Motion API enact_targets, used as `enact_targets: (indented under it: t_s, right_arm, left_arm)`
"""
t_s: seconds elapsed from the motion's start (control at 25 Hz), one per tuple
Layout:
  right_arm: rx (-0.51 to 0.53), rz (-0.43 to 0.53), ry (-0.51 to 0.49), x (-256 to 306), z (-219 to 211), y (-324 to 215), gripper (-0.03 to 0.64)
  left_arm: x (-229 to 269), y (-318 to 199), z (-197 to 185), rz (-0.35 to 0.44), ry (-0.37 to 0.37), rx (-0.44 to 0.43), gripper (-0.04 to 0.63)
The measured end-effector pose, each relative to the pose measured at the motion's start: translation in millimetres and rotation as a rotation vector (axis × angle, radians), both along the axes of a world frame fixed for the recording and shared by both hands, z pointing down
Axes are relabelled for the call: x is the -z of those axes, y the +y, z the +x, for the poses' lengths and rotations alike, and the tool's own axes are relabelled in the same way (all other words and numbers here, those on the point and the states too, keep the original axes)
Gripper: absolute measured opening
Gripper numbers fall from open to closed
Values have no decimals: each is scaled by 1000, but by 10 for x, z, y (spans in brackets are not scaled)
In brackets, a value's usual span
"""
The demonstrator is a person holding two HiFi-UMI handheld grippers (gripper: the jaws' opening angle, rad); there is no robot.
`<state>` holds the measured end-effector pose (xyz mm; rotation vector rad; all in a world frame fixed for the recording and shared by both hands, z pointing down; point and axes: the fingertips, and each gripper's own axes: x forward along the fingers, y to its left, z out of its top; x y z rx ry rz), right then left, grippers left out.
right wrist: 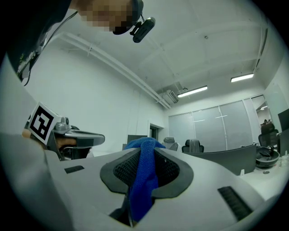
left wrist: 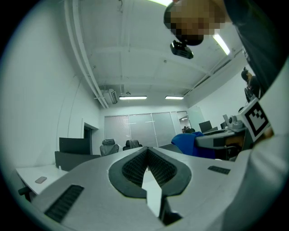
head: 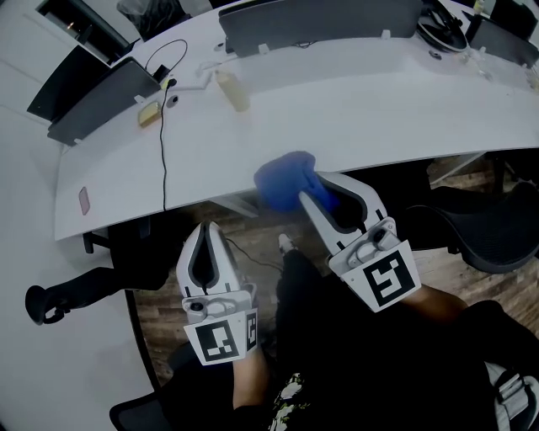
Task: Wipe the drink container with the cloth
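A pale yellowish drink bottle (head: 232,89) lies on the white curved desk (head: 354,109), far from both grippers. My right gripper (head: 308,192) is shut on a blue cloth (head: 285,178), which bunches past its tips at the desk's front edge. In the right gripper view the cloth (right wrist: 143,173) hangs down between the shut pads. My left gripper (head: 206,227) hangs lower left, in front of the desk edge, shut with nothing in it. In the left gripper view its jaws (left wrist: 147,152) meet, and the cloth (left wrist: 186,143) shows to the right.
Dark monitors (head: 99,99) (head: 320,21) stand along the desk's far side. A black cable (head: 162,135) runs across the desk, with a small yellow block (head: 149,114) and a pink item (head: 84,200) at the left. An office chair (head: 497,231) stands on the right.
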<state>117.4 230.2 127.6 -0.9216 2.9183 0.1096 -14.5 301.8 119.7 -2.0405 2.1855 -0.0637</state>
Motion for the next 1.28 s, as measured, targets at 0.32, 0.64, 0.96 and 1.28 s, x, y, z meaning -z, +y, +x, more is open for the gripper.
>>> enact_targets:
  t_s: [0.32,0.64,0.96,1.28]
  right_arm:
    - [-34,-17,23,-97,-338,-328,71]
    - [-106,-56,39,-155,-652,-768,72]
    - [-217,-54,44,-22,-930,-1166,72]
    - [-310,13,61,31,-1094,-1513,72]
  left_arm:
    - [-76,-301,-389,-9,18,-7,3]
    - [-66,-809,-756,-32,22,-70,5]
    - [82,-1256,-1180,-28,20,-153,5]
    - [58,-1600,-1520,-15,24,-214,3]
